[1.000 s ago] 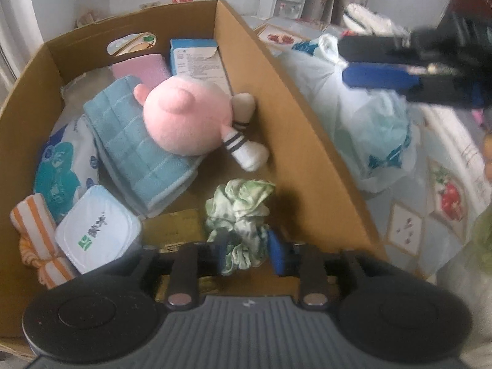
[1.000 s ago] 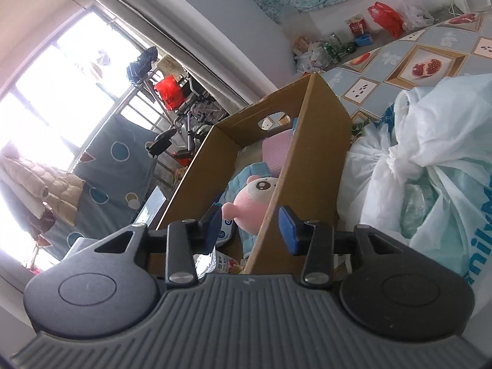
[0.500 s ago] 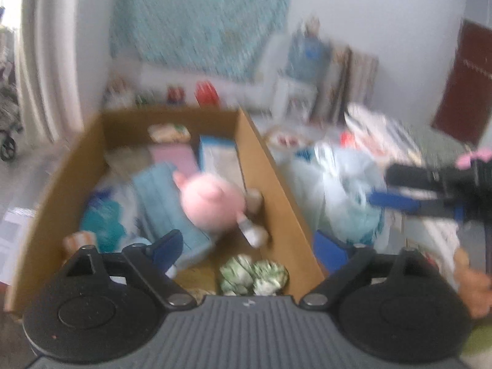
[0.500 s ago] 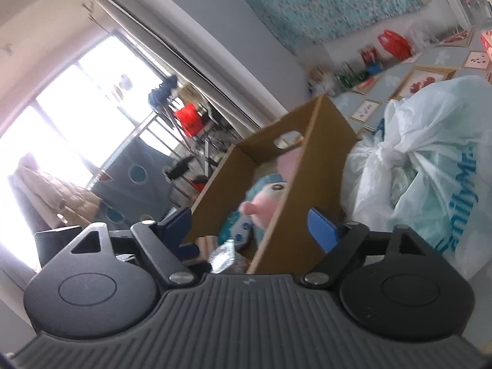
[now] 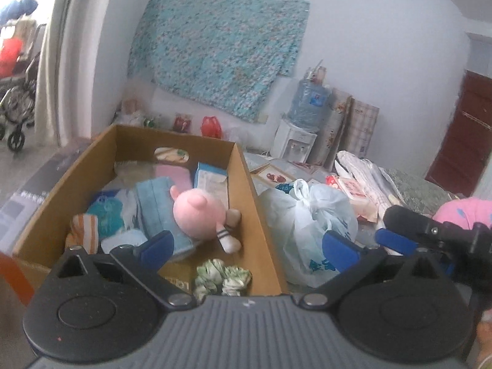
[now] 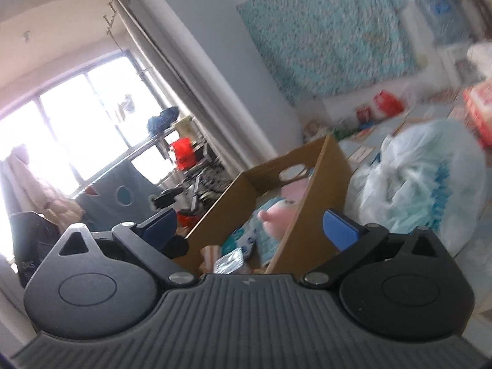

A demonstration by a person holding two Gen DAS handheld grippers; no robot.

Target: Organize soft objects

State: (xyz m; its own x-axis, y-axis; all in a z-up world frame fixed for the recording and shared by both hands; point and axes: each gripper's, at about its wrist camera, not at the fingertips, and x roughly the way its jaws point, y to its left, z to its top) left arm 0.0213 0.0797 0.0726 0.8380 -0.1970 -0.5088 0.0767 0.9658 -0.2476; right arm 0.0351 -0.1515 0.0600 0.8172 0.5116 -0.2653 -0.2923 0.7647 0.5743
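Left gripper [image 5: 247,247]: jaws opening, spread wide, nothing between the blue pads. Just ahead of it and below, the green-and-white crumpled fabric scrunchie [image 5: 223,278] lies on the floor of the cardboard box [image 5: 261,215], at the near right corner; its near edge is cut off by the gripper body. A gold-coloured flat item beside it carries writing, too hidden to read.

Farther ahead, a pink plush toy [image 5: 198,213] with a striped sock-like foot lies on a folded blue towel [image 5: 153,203]. Ahead left: an orange-and-white striped cloth [image 5: 84,230], a teal printed packet, a white pouch half hidden behind the left finger. At the far end: a pink pad and a pale blue carton, print illegible.

Ahead right, outside the box wall, a thin white plastic bag [image 5: 313,215] with blue lettering, cut off and unreadable.

Right gripper [image 6: 249,227]: jaws opening, wide, holding nothing. Its view is motion-blurred; the box and plush toy sit ahead between the fingers, the bag ahead right. From the left wrist view, it shows at far right, partly cut off.

Far wall: teal floral quilted cloth [image 5: 221,52], a water dispenser [image 5: 296,144] below right.
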